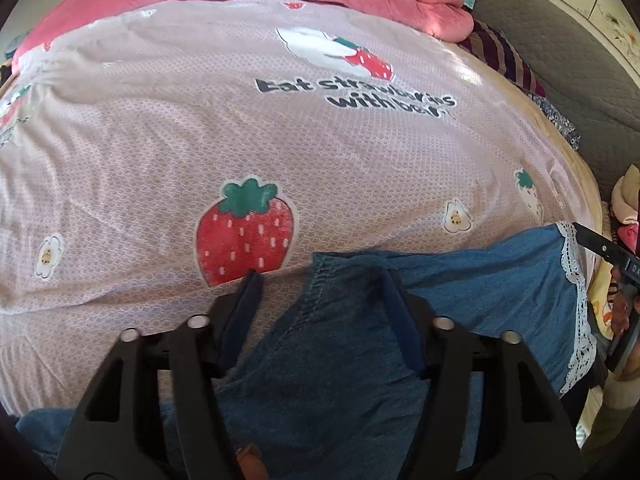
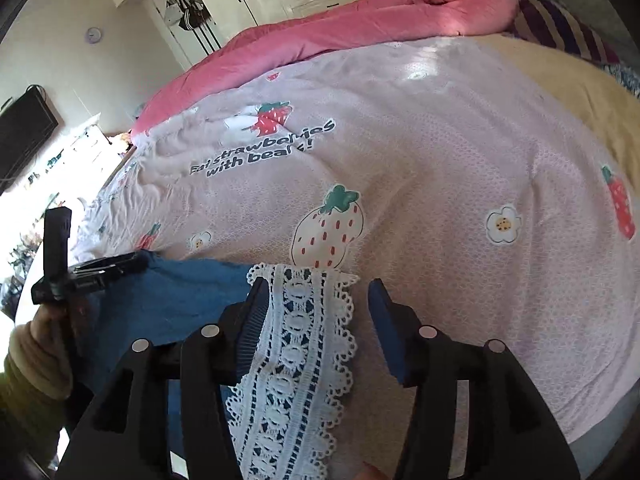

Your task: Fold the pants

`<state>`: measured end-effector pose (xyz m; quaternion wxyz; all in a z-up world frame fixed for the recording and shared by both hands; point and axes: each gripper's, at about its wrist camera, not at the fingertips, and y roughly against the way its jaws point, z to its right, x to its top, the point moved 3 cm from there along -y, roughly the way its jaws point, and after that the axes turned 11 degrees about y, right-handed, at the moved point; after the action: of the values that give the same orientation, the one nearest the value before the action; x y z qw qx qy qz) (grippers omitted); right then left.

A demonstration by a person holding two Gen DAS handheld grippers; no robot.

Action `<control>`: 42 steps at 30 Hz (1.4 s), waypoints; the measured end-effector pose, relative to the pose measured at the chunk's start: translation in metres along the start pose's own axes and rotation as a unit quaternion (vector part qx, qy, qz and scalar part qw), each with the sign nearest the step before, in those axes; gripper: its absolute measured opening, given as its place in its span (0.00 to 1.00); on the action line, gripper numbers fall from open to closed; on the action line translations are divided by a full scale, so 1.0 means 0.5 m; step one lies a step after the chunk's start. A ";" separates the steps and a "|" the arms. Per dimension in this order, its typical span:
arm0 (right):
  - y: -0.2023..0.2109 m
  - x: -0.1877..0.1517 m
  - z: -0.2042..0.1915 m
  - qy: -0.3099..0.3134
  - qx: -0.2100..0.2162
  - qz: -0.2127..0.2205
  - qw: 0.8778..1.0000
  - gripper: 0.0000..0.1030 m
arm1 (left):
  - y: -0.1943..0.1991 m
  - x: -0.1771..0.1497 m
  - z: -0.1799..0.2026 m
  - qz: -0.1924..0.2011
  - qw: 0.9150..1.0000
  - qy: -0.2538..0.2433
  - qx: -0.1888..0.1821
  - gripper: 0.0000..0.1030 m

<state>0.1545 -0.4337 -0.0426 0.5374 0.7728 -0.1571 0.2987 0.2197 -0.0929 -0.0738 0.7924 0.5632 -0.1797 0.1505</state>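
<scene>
Evidently both grippers are standing apart, gripping nothing: the left gripper is straddling the pants fold, the right gripper the lace hem, letting them settle on the bedspread.

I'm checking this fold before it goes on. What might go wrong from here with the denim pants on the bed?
1. Both tools stand open over the blue denim pants: the left tool straddles a stitched hem, so closing may catch just one layer.
2. The right tool straddles only the white lace trim, whose openwork might snag or stretch.
3. The pink strawberry-print bedsheet lies directly beneath and could be pinched along with the denim.
</scene>
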 end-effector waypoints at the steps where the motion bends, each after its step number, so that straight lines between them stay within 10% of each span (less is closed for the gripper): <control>1: -0.012 0.002 0.000 0.001 0.001 -0.008 1.000 0.50 | -0.002 0.000 0.007 0.000 1.000 -0.001 -0.003 0.18; 9: -0.040 -0.004 -0.049 0.037 0.039 -0.024 0.998 0.27 | 0.011 0.013 0.020 0.018 1.000 -0.004 -0.007 0.05; 21: -0.078 0.032 -0.053 0.103 -0.041 -0.019 0.994 0.23 | 0.028 0.037 0.038 0.080 0.996 -0.033 0.019 0.05; 32: -0.015 0.019 -0.040 0.081 -0.093 0.008 0.992 0.53 | 0.012 0.037 0.021 0.089 0.995 -0.026 0.037 0.08; 42: 0.085 -0.054 -0.178 0.127 -0.058 0.060 0.988 0.70 | 0.154 -0.005 0.040 0.142 0.989 -0.025 0.034 0.38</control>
<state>0.0837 -0.3696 -0.0065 0.5780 0.6853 -0.1504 0.4168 0.1811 -0.0874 -0.0044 0.7387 0.5623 -0.2725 0.2529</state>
